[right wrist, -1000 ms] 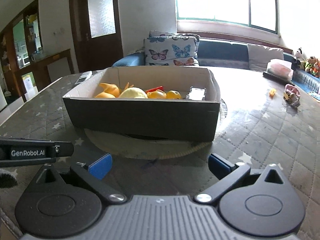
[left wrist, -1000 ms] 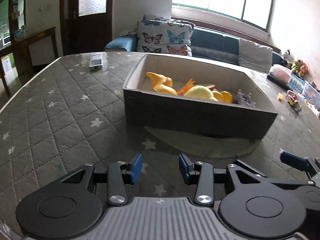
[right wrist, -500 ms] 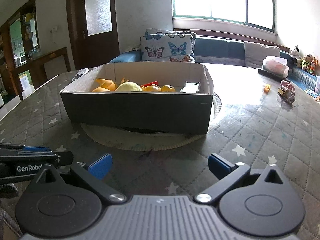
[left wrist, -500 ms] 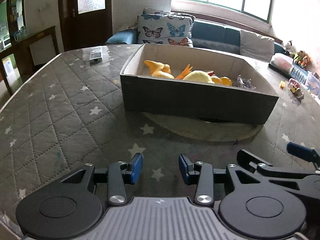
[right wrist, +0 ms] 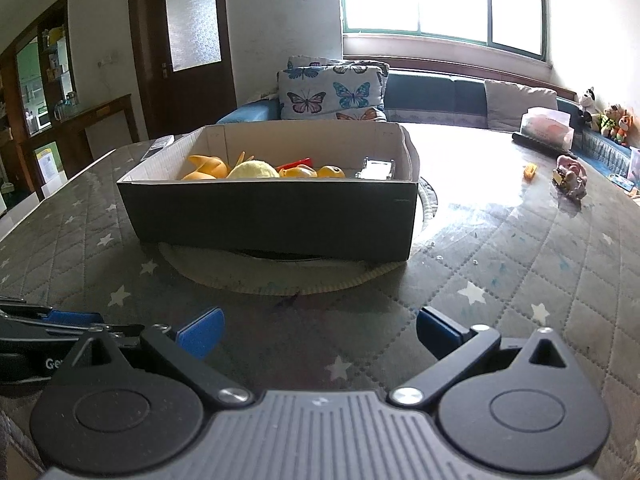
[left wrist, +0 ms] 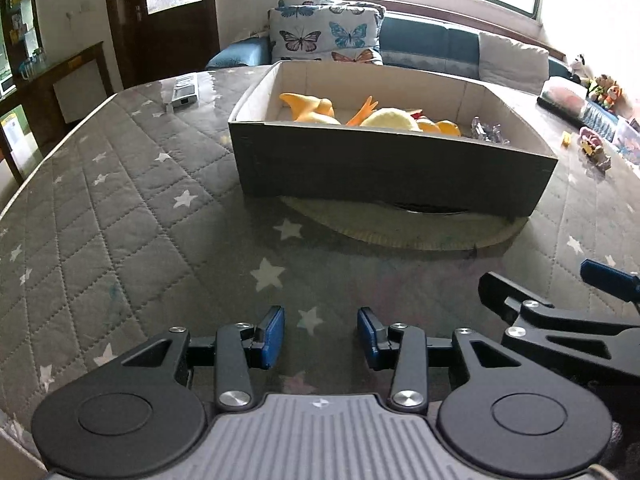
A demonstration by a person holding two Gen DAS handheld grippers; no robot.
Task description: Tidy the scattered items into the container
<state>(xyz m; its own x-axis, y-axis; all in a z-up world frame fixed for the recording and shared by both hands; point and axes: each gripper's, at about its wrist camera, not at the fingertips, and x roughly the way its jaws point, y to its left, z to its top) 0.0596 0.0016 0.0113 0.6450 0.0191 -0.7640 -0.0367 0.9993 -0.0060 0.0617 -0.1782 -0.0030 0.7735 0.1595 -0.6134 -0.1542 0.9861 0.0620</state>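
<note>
A dark cardboard box [left wrist: 392, 172] stands on a round mat [left wrist: 400, 228] on the star-patterned table; it also shows in the right wrist view [right wrist: 272, 216]. Inside lie yellow and orange rubber toys [left wrist: 384, 116] and a clear plastic item [left wrist: 488, 130]. In the right wrist view the toys [right wrist: 256, 168] and the clear item [right wrist: 376, 168] show too. My left gripper [left wrist: 320, 336] is open and empty, near the table's front. My right gripper [right wrist: 318, 334] is wide open and empty, beside it, and shows in the left wrist view [left wrist: 560, 300].
A remote [left wrist: 184, 90] lies at the table's far left. Small toys [right wrist: 568, 176] and a yellow piece [right wrist: 530, 170] lie at the far right, with a tissue box [right wrist: 546, 128] behind. A sofa with butterfly cushions [right wrist: 332, 92] stands beyond the table.
Both grippers have drawn back from the box toward the table's near edge; the box looks smaller and farther. Both stay open and empty.
</note>
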